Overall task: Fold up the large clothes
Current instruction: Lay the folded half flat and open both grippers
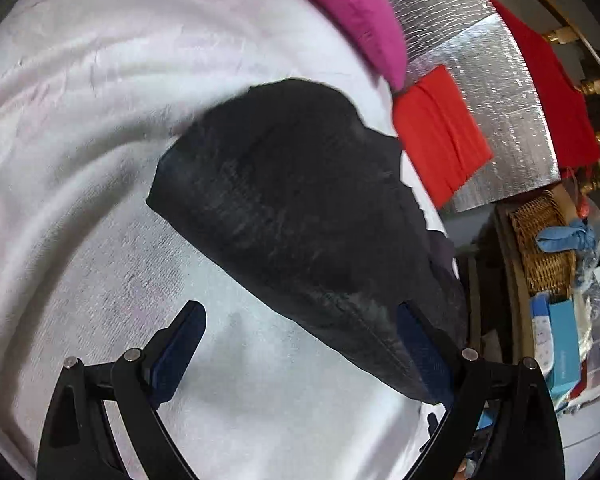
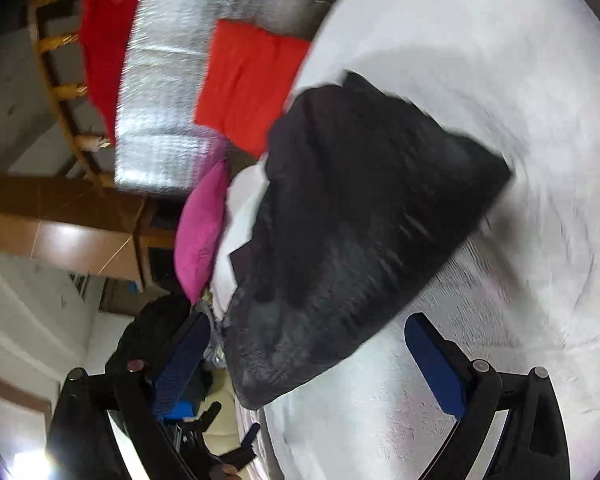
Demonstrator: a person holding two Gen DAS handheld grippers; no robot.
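Blue-padded fingers (image 1: 180, 340) of the left gripper (image 1: 300, 344) fill the bottom of the left wrist view, spread wide apart. One finger sits over bare white sheet (image 1: 80, 140); the other overlaps the near edge of the black garment (image 1: 300, 200). Nothing is clamped between them; whether that finger touches the cloth cannot be told.

Right gripper (image 2: 312, 360), right wrist view: fingers (image 2: 436, 368) also spread wide, nothing pinched. The near corner of the black garment lies in the gap between them, the pads clear of it on both sides.

Black garment: folded into a compact, roughly triangular bundle, lying on the white sheet close to the bed's edge. Part of it reaches the edge in the left view. Surface of the cloth is blurred in both views, so seams and folds are not readable in detail.

Surroundings, left view: pink cushion (image 1: 360, 20) at the far edge of the sheet, beyond the garment. Red cloth (image 1: 440, 136) lies just beside the garment's far side, resting on a silver quilted mat (image 1: 500, 80). Second red cloth (image 1: 548, 92) lies further out against wooden rails. Wicker basket (image 1: 544, 240) stands beside the bed with a blue rag (image 1: 564, 236) on it.

Right view shows the same pink cushion, red cloth and silver mat, all beyond the garment.
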